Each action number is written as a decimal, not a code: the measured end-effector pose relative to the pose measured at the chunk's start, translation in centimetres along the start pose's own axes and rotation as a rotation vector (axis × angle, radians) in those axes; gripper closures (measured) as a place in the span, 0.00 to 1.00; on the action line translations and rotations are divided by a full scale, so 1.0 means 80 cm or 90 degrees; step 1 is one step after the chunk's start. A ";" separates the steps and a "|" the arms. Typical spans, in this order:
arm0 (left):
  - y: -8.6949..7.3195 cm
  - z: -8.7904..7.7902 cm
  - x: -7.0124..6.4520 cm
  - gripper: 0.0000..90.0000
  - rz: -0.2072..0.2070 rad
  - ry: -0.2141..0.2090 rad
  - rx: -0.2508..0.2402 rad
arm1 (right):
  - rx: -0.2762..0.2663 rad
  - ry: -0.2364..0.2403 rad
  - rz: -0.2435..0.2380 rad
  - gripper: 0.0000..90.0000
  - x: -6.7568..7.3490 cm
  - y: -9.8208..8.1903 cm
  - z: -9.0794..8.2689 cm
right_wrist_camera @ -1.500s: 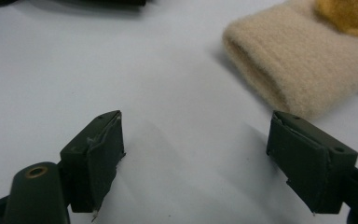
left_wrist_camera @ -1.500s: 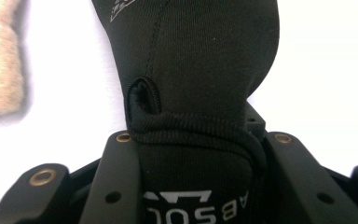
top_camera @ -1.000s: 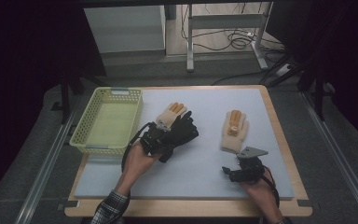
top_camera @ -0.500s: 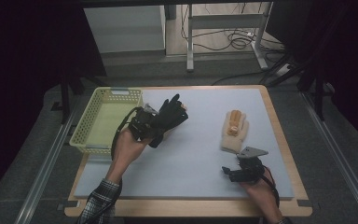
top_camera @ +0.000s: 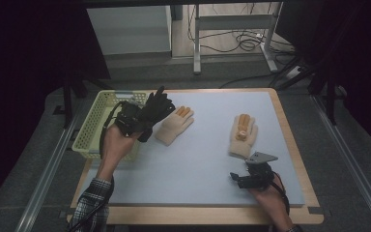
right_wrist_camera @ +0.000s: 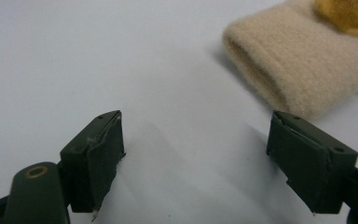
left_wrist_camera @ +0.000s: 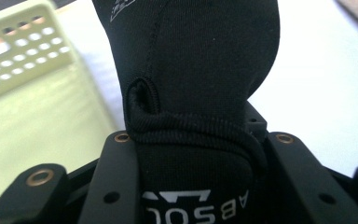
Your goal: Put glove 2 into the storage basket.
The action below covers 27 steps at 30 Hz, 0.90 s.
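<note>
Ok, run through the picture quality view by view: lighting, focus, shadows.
High view: the white mat is lit, the surroundings are dark, and the black glove reads as a shape without detail. Left gripper view: the glove's stitching is sharp, while the basket is soft. Right gripper view: even light, faint shadows, and the beige glove is slightly blurred.

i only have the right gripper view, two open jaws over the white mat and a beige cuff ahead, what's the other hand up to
Observer: The left claw is shut on a black glove, lifted off the mat beside a yellow-green basket.
Operator: that beige cuff, is it one of a pair
Observer: Yes. Your beige glove lies just beyond the right claw; a second beige glove lies near the black one.
Operator: anything in the basket yet
Observer: The part of its floor on show in the high view and the left gripper view looks bare; the hand covers some of it.
</note>
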State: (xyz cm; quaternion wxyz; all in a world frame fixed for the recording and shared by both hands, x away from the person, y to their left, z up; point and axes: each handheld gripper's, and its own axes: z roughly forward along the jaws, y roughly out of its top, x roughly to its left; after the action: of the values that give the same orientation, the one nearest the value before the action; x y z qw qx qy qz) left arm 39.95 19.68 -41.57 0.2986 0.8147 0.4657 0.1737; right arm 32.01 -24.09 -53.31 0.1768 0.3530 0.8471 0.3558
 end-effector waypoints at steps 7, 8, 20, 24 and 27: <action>-0.011 -0.008 0.032 0.68 -0.032 0.031 -0.002 | 0.000 0.000 0.000 0.20 0.000 0.000 0.000; -0.014 -0.009 0.037 0.68 -0.039 0.036 -0.003 | 0.000 0.000 0.000 0.20 0.000 0.000 0.000; -0.050 -0.012 0.111 0.66 -0.132 0.091 0.013 | 0.000 0.000 0.000 0.20 0.000 0.000 0.000; -0.061 -0.006 0.129 0.66 -0.150 0.106 0.037 | 0.000 0.000 0.000 0.20 0.000 0.000 0.000; -0.070 0.000 0.141 0.66 -0.164 0.117 0.059 | 0.000 0.000 0.000 0.20 0.000 0.000 0.000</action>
State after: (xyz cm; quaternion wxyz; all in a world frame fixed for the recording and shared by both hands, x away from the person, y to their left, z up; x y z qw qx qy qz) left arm 42.00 31.60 -45.18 0.2370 0.7419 0.5990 0.1860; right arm 32.02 -24.09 -53.31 0.1768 0.3529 0.8471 0.3559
